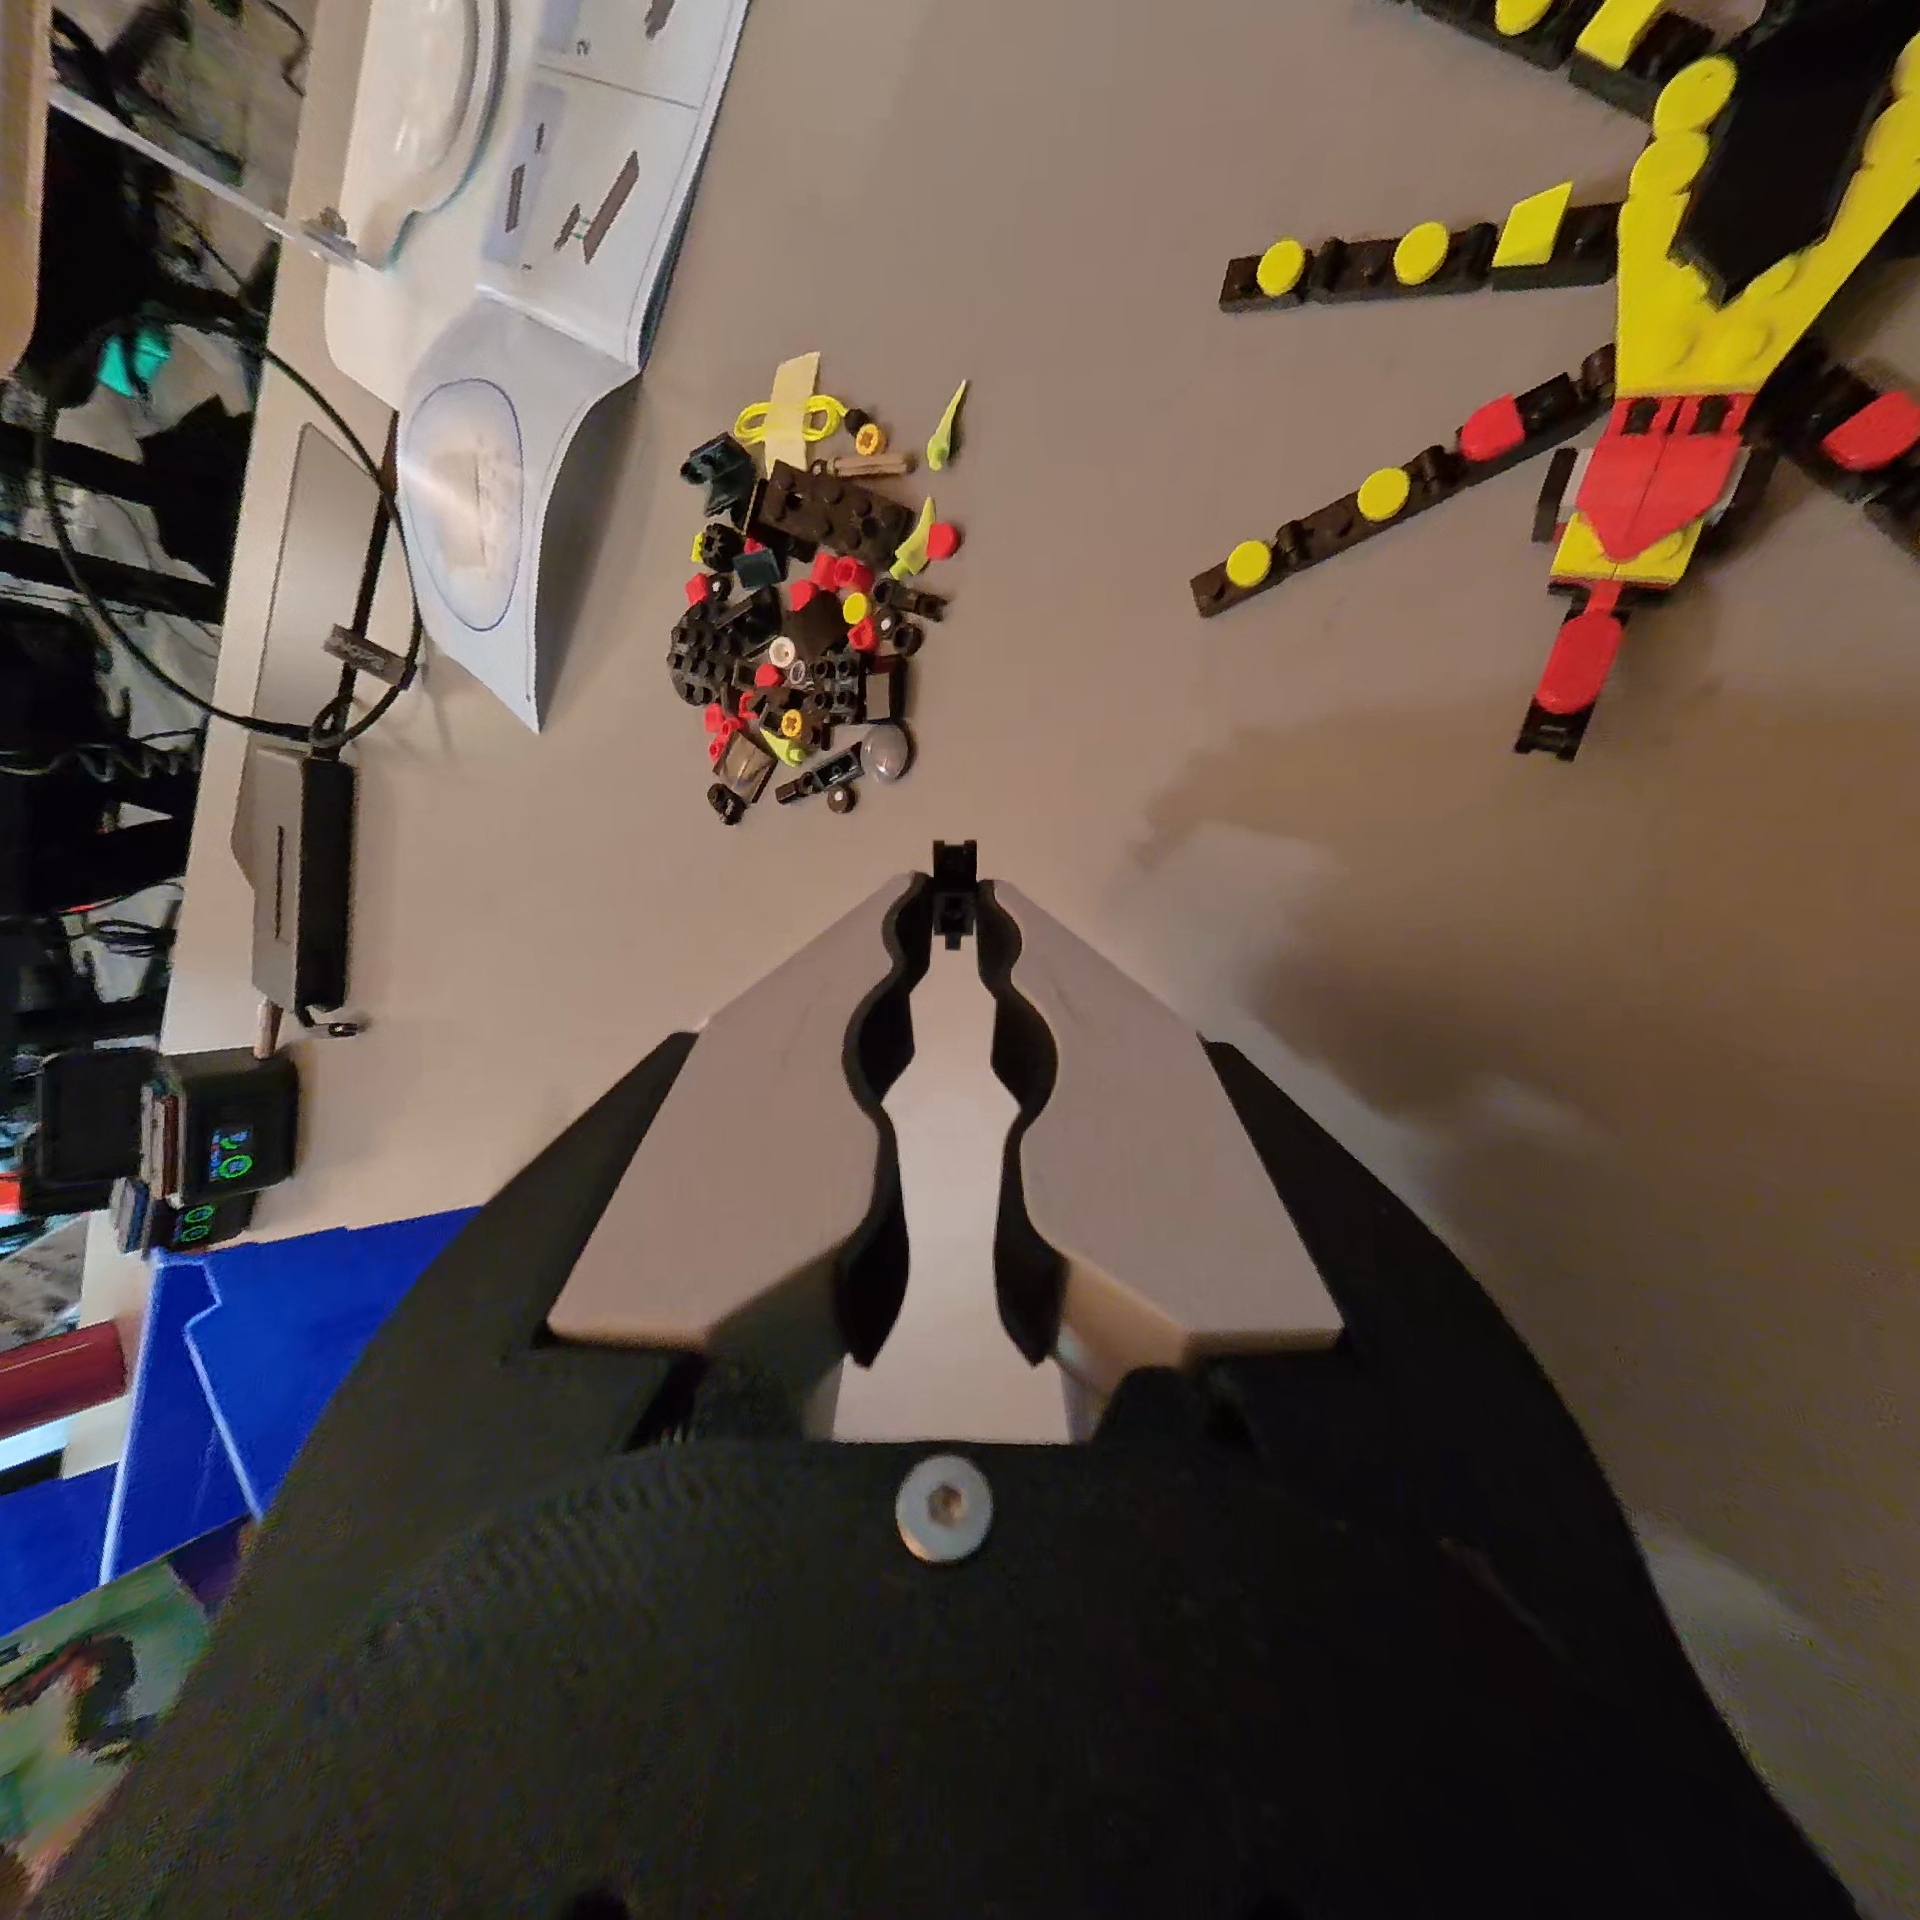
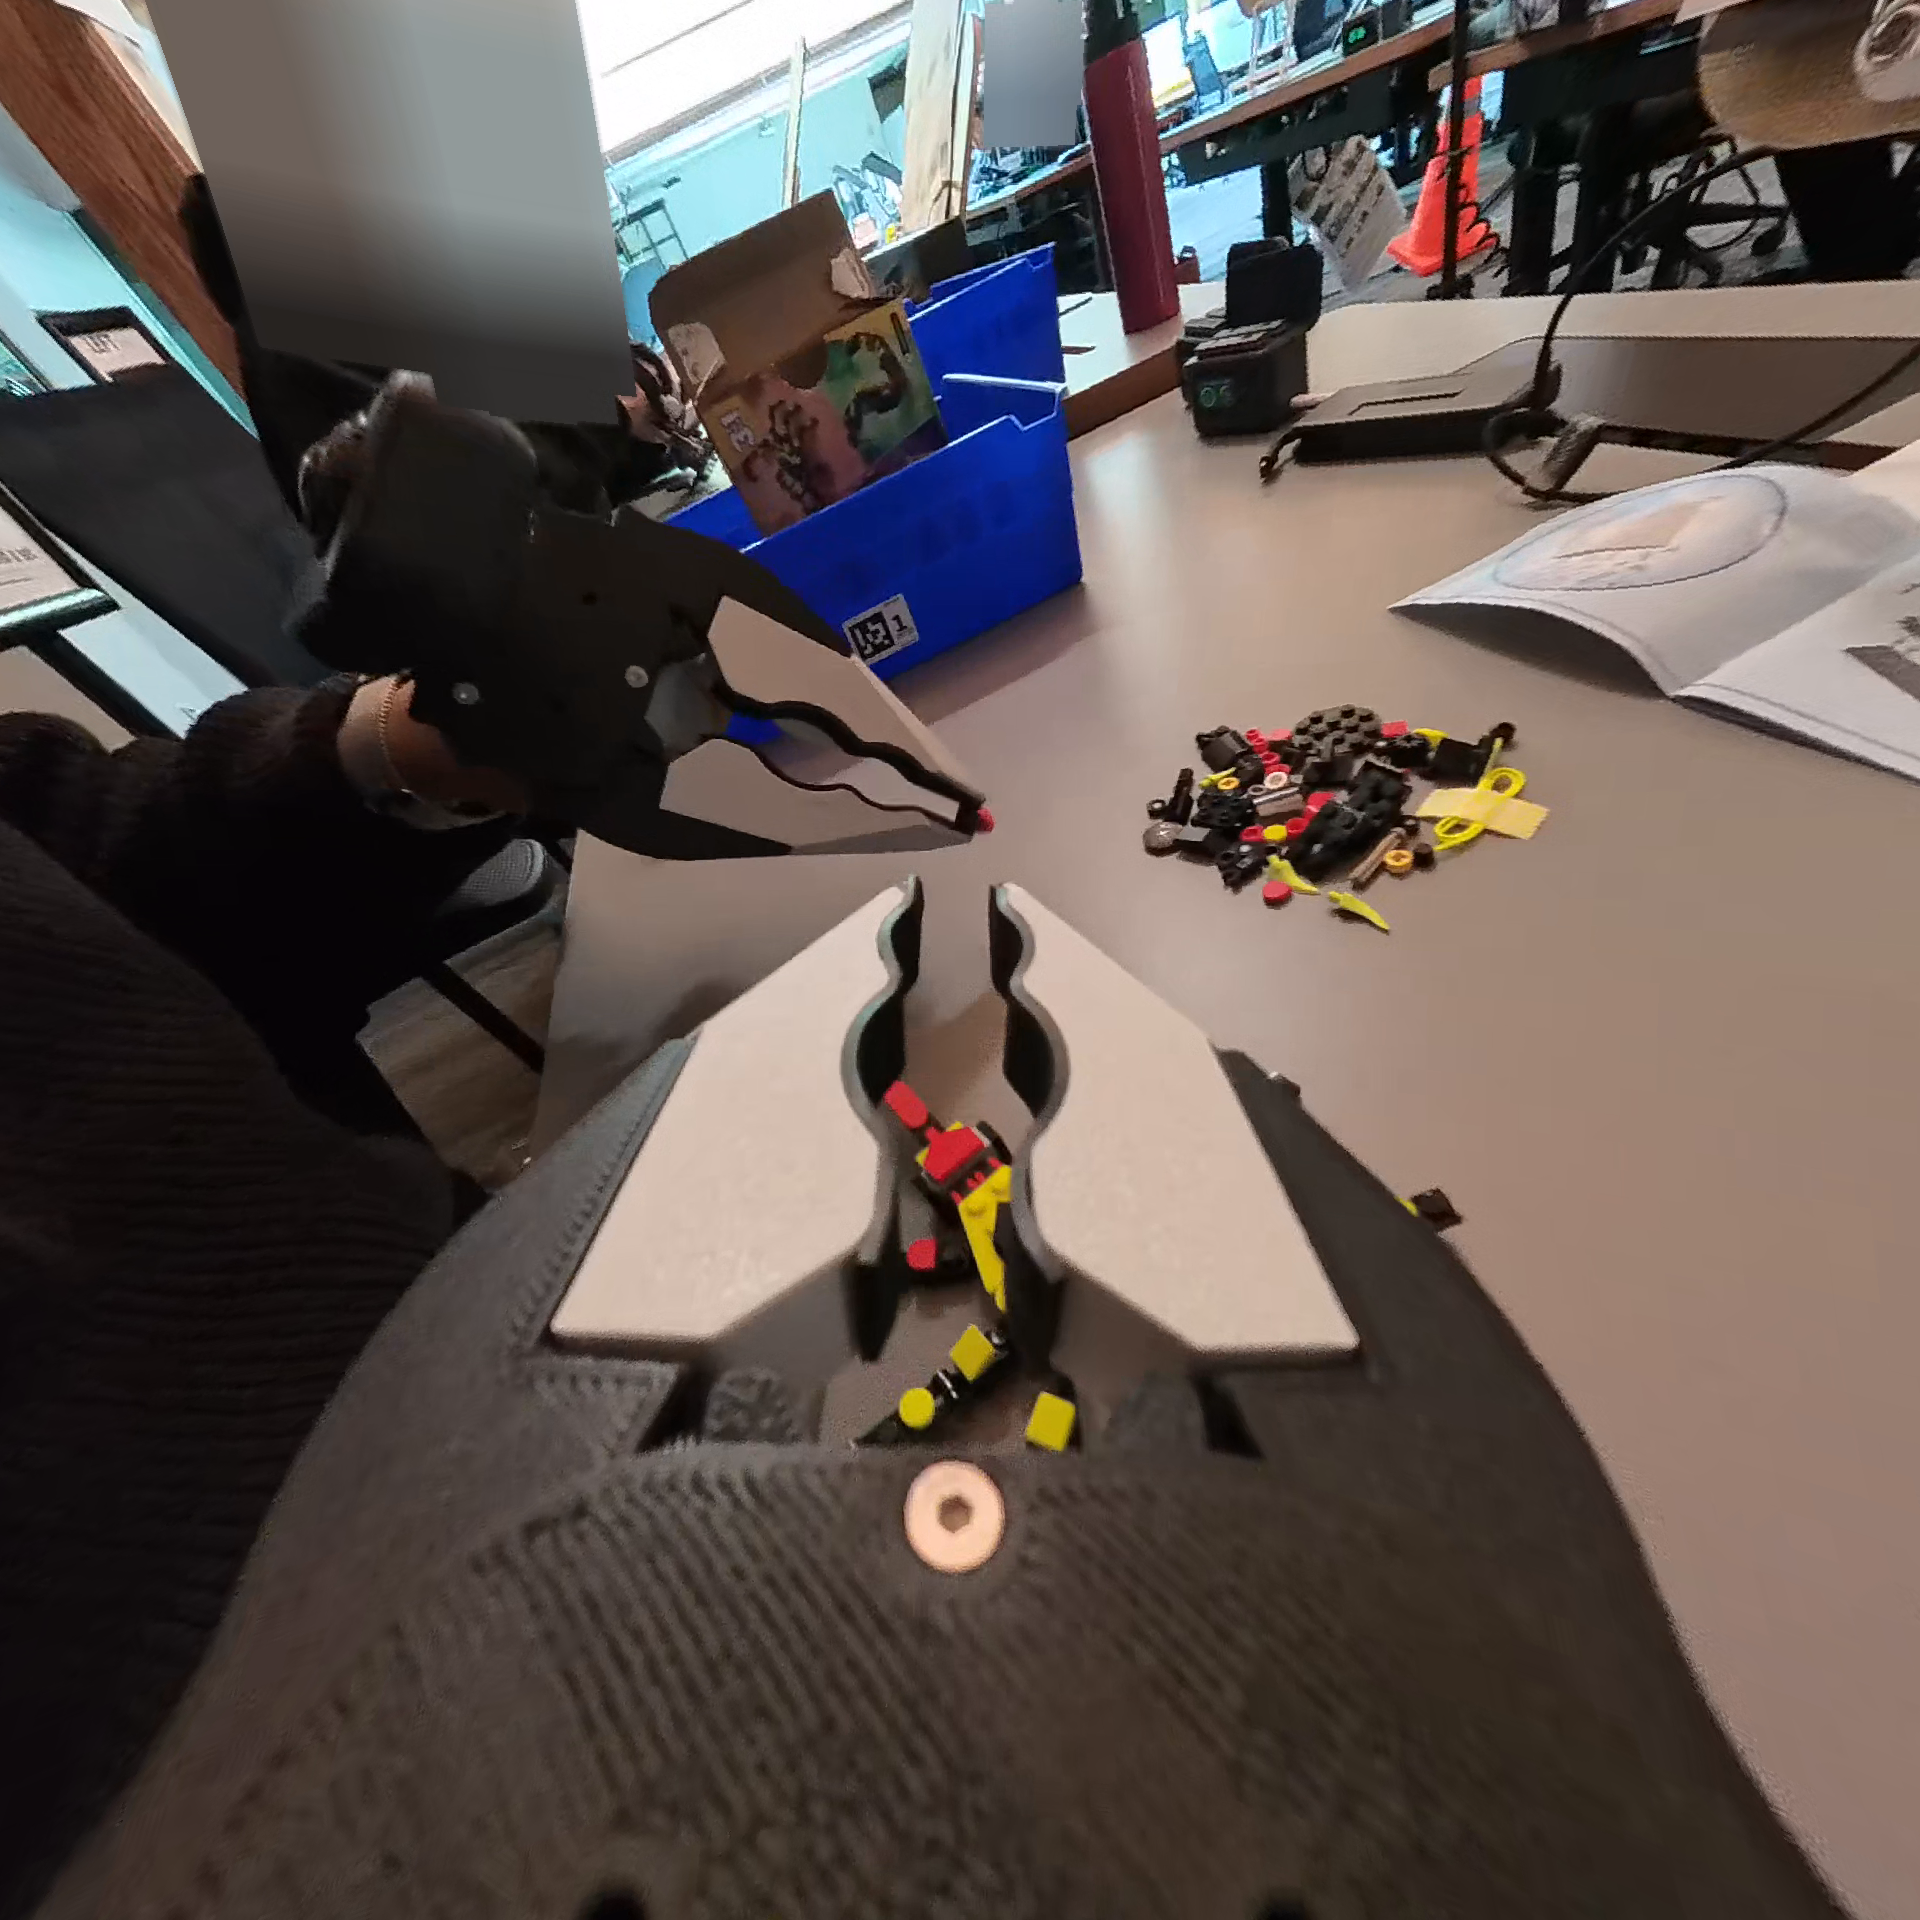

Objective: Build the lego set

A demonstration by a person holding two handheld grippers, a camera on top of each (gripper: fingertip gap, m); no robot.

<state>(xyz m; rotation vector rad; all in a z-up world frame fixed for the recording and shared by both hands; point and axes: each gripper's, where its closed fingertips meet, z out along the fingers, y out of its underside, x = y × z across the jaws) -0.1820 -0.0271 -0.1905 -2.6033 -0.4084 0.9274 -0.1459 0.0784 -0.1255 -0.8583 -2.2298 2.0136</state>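
- Grey counter (image 1: 1091, 312) carries all items; surface matte, with shadow at the right of the left wrist view.
- Left gripper (image 1: 953, 899): tips closed on a small black brick piece (image 1: 954, 883), held at the very tip only. In the right wrist view a red part shows at the same tip.
- Right gripper (image 2: 954, 904): narrowly parted, nothing between the tips. It hovers above the counter.
- Yellow, red and black brick model (image 1: 1652, 416) lies flat at upper right of the left wrist view; in the right wrist view it shows through the gap between the right gripper's fingers, below them.
- Loose pile of small bricks (image 1: 810, 613) sits centre frame, just ahead of the left gripper; open instruction booklet (image 1: 561, 343) at upper left, blue bin (image 2: 935, 520) beyond.
- Risk: the tip-only hold is slight; a tilt or a bump against the model could twist the piece loose. If dropped into the pile, it would be hard to tell apart.
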